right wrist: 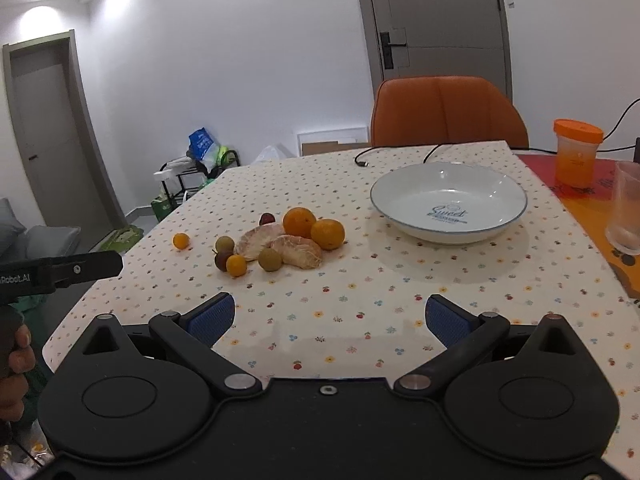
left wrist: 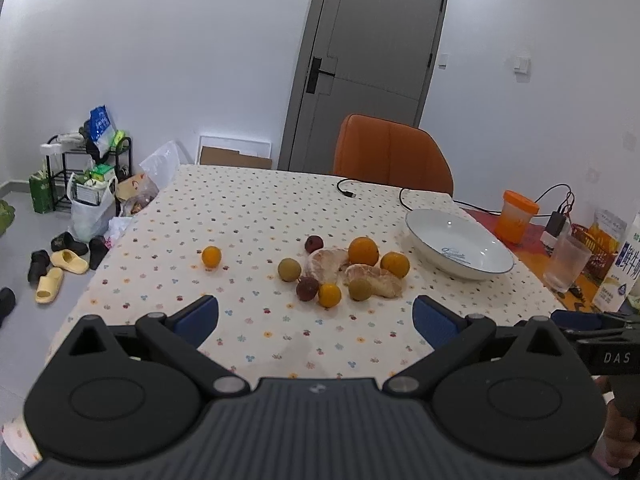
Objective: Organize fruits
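A pile of fruit lies mid-table: two oranges, two peeled pomelo pieces, greenish round fruits, dark red ones and small orange ones. One small orange fruit sits apart to the left. A white plate stands empty to the right of the pile. My left gripper is open, short of the pile and above the cloth. My right gripper is open too, nearer the table's front, with nothing between its fingers.
An orange chair stands behind the table. At the right are an orange-lidded jar, a clear glass, a milk carton and cables. Bags, a rack and slippers lie on the floor left.
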A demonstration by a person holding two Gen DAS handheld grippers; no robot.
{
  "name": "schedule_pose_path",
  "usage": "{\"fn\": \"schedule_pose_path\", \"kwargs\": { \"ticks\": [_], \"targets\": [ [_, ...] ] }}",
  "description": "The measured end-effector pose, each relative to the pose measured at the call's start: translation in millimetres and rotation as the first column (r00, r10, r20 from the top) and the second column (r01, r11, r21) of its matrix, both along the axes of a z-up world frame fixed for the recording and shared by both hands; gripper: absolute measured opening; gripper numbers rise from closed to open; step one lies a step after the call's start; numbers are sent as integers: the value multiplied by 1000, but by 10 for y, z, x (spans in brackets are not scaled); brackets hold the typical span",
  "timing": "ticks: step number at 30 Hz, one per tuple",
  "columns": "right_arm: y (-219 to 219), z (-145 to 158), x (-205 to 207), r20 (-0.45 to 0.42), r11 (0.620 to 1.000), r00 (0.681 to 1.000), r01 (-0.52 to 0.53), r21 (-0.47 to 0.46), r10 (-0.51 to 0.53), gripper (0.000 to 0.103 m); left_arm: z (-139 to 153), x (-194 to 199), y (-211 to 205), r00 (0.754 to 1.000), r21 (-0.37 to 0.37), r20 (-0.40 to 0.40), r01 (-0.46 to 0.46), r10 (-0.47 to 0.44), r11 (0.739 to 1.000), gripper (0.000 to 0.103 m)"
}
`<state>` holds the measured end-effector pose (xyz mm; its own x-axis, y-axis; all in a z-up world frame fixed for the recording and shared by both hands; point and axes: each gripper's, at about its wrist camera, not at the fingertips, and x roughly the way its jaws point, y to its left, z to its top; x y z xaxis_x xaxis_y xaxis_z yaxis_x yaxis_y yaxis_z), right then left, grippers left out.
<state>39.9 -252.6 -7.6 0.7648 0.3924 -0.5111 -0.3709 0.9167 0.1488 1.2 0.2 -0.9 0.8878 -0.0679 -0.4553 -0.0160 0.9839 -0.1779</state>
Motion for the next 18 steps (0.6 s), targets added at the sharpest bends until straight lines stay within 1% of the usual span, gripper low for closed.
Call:
{"fn": "schedule_pose_path", "kwargs": {
  "ticks": [4,8,18],
  "targets": [
    [50,-45,41,-5,1000,1000,-9,-8,9,103,-43,47,7,1000,-14,-6,13,-13,1000,103],
    [100,-69,104,-13,999,999,-35,8,35,103,-101,120,17,1000,-14,-24,12,-13,1000,101],
    [168,-161,335,-27,996,997,-75,41,77,103,-184,336,80,999,-32,-36,-24,23,999,101]
  ]
}}
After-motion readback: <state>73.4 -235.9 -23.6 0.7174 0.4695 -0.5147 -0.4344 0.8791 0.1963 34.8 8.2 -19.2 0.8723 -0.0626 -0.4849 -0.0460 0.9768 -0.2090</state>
